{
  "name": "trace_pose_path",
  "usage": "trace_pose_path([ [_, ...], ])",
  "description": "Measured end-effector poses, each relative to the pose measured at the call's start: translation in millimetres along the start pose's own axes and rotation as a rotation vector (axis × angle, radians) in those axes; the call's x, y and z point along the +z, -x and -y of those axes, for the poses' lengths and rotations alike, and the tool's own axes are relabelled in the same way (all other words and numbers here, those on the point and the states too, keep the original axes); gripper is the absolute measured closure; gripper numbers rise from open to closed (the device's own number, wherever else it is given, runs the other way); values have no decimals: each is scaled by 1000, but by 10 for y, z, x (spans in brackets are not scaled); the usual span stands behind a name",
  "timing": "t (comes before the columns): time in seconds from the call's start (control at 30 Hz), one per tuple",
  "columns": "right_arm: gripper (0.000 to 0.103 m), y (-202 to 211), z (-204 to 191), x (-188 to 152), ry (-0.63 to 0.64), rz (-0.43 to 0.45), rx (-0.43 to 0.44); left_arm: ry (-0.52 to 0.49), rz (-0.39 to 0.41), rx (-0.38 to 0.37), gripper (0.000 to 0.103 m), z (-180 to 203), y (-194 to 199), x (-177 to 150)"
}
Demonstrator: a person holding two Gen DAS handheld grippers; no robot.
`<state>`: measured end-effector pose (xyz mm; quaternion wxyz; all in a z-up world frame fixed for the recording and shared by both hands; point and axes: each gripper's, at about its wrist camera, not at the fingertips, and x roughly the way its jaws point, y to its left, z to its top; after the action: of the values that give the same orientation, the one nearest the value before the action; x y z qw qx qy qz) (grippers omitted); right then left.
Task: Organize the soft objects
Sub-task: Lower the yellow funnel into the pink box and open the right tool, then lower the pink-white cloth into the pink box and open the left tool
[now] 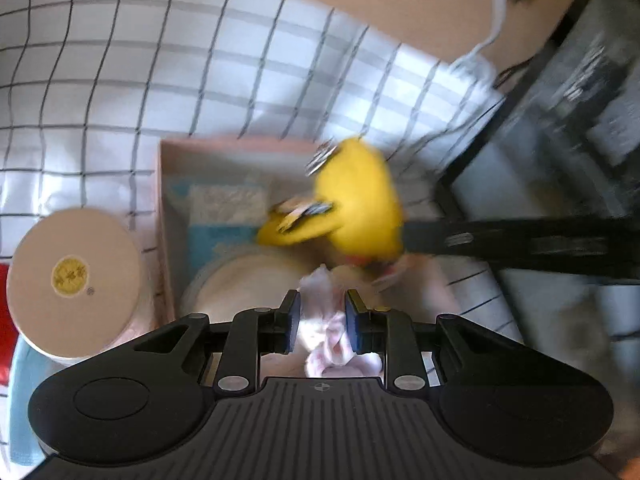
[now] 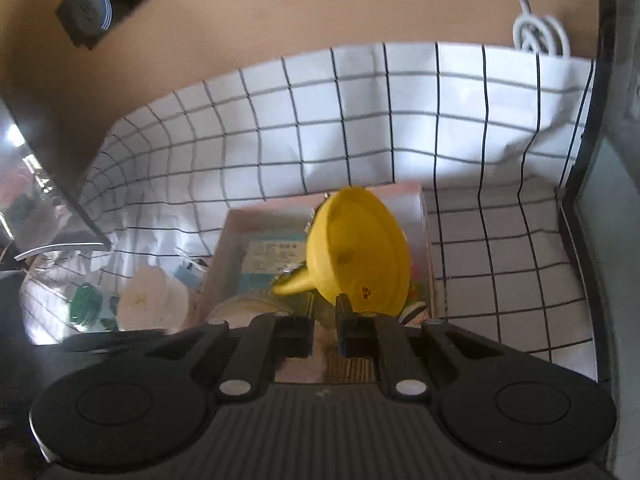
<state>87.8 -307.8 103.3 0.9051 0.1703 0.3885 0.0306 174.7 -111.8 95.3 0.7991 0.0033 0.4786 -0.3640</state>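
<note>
A tan bench (image 2: 280,20) carries a white checked cloth (image 2: 360,128); a dark frame (image 2: 600,160) stands at right.

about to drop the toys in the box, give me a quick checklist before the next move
1. Left gripper grip on pink cloth toy: ok, fingers pinch it.
2. Right gripper grip on yellow plush: cannot tell, only one finger touches its lower edge.
3. Yellow plush over the pink box: ok.
4. Free space in box: not ok, blue packet and round container already fill much of it.
5. Round lidded tub outside box, clear of the drop: ok.
</note>
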Motion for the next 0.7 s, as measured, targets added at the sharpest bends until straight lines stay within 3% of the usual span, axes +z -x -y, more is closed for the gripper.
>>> trace_pose_path([
  [0.3, 92, -122, -130, -299, 86, -90, 72, 246, 19, -64, 78, -302, 54, 95],
  [0.5, 92, -436, -264, -276, 96, -122, 54, 256, 8, -89, 75, -314, 179, 117],
  [0.7, 92, -597, -270, -231, 97, -122, 19, 242, 113, -114, 75, -279, 529, 166],
])
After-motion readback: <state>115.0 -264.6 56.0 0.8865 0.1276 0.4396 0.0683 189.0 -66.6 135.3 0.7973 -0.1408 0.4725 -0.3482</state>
